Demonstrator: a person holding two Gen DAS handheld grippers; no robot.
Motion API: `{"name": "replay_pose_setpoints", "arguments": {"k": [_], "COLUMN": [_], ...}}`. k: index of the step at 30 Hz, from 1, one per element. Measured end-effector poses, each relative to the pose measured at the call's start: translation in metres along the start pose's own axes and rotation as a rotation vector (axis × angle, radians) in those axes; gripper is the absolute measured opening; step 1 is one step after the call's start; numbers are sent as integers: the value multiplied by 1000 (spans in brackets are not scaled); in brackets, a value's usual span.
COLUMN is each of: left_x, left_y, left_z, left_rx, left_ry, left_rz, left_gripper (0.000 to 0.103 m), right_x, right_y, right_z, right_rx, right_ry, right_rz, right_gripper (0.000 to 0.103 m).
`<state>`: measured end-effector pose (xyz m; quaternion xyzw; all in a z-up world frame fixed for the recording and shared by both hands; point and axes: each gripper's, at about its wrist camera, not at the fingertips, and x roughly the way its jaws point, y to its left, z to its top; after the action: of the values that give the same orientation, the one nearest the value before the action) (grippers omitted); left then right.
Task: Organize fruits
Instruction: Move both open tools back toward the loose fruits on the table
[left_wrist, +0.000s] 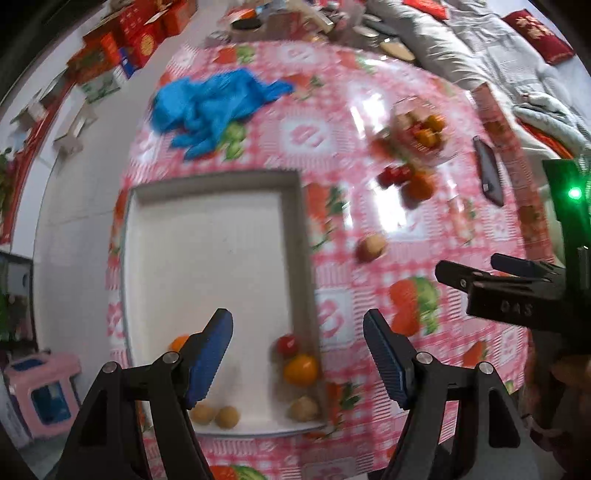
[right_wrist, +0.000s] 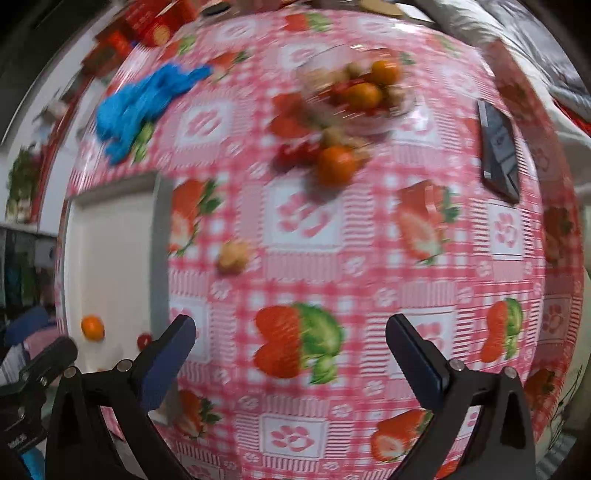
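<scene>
Both hand-held grippers empty: left part-open above the tray, right wide, likely bound for the loose nut.

— How many fruits lie in the white tray?

— Six: two oranges, one red tomato, and three pale brown round fruits along its near edge.

— And loose on the tablecloth?

— One pale brown fruit alone; farther off, one orange beside a few red ones, too blurred to count.

— Containers?

— One tray, one glass bowl with at least two oranges. Also one blue cloth and one phone.
</scene>
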<state>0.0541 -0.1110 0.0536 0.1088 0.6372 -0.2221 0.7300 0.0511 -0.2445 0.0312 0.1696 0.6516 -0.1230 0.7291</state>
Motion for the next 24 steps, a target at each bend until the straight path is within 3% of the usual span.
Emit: {"name": "replay_pose_setpoints", "arguments": {"k": [8,17,24], "left_x": [16,83,121], "left_y": [-44,-80,-89], "left_z": [34,47,60], "left_rx": [71,107,102], "left_ry": [-9,84,96], "left_rz": [-3,45,81], "left_gripper": [74,74,74], "right_x": [2,29,43], "right_y": [-42,-62,-83], "right_z": [22,24,21], "right_rx": [94,128,163], "right_ry": [-7,43,80], "right_rz": [-1,29,44], "right_gripper": [103,103,103]}}
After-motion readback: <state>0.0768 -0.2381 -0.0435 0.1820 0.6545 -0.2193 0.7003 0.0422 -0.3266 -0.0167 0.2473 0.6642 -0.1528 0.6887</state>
